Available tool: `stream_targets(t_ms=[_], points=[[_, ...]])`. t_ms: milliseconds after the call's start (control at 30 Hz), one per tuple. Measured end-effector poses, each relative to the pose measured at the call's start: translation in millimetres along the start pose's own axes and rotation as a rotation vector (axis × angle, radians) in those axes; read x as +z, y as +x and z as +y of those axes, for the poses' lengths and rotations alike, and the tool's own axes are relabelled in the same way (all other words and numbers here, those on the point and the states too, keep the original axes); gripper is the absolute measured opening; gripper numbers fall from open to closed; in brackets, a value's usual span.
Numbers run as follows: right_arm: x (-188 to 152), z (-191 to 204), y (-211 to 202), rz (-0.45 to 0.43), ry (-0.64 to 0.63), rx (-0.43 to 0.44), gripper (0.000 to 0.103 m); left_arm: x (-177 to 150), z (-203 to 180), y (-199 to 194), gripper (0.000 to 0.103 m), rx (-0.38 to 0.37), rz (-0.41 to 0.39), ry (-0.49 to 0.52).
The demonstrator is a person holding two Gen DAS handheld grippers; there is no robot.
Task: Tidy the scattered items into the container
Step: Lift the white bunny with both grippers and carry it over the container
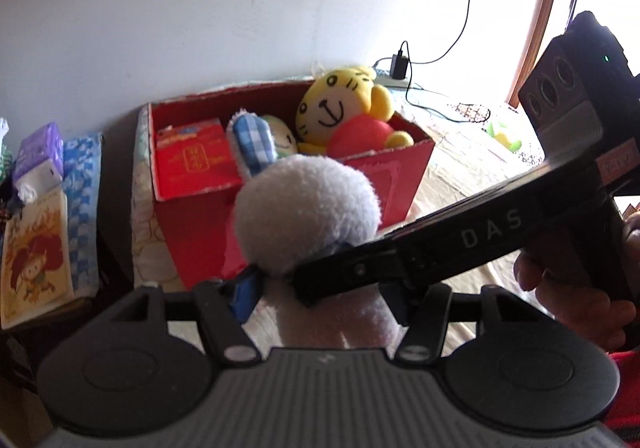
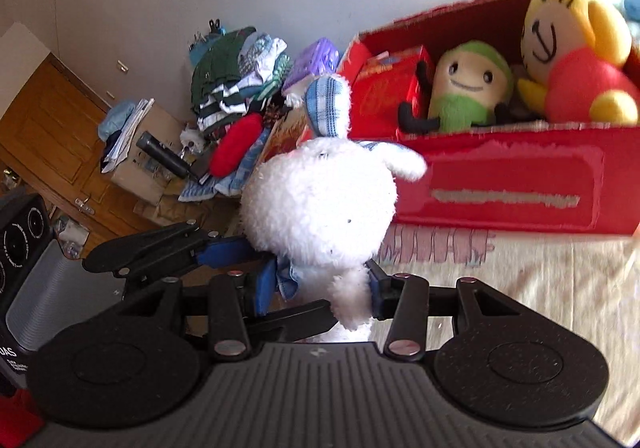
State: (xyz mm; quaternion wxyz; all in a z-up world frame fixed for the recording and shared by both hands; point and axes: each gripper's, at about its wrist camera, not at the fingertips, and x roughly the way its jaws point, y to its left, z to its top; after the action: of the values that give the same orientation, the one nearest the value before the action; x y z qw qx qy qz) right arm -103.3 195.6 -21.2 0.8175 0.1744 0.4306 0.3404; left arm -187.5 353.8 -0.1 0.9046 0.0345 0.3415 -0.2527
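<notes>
A white plush rabbit [image 1: 306,212] with a blue checked ear [image 1: 254,140] hangs in front of the red box [image 1: 288,204], held from both sides. My left gripper [image 1: 324,300] is shut on its body. Across it from the right lies a finger [image 1: 340,272] of the right gripper. In the right wrist view my right gripper [image 2: 320,292] is shut on the rabbit [image 2: 320,200] below its head, and the left gripper's fingers [image 2: 224,251] clamp it from the left. The red box [image 2: 500,184] holds a yellow tiger plush [image 2: 572,44], a green plush [image 2: 468,88] and a red packet [image 1: 192,156].
The box stands on a pale patterned sheet [image 2: 540,288]. Left of it lie a picture book [image 1: 36,268] and a purple tissue pack [image 1: 38,152]. A charger with its cable [image 1: 400,66] and a green toy [image 1: 504,132] lie behind. A clothes pile [image 2: 236,80] sits by a wooden door [image 2: 52,120].
</notes>
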Motion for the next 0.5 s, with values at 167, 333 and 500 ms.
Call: stream_targets(t_ms=[167, 333, 500], points=[[29.6, -0.4, -9.0, -0.12, -0.001, -0.058, 0.048, 34.7, 2.7, 9.1, 0.061, -0.001, -0.08, 0.058], [52.8, -9.7, -9.9, -0.202, -0.002, -0.161, 0.048, 64.5, 14.5, 39.0, 0.063, -0.047, -0.104, 0.029], [77.9, -30.3, -9.9, -0.226, 0.03, -0.261, 0.048, 88.1, 26.5, 76.8, 0.063, -0.108, -0.098, -0.095]])
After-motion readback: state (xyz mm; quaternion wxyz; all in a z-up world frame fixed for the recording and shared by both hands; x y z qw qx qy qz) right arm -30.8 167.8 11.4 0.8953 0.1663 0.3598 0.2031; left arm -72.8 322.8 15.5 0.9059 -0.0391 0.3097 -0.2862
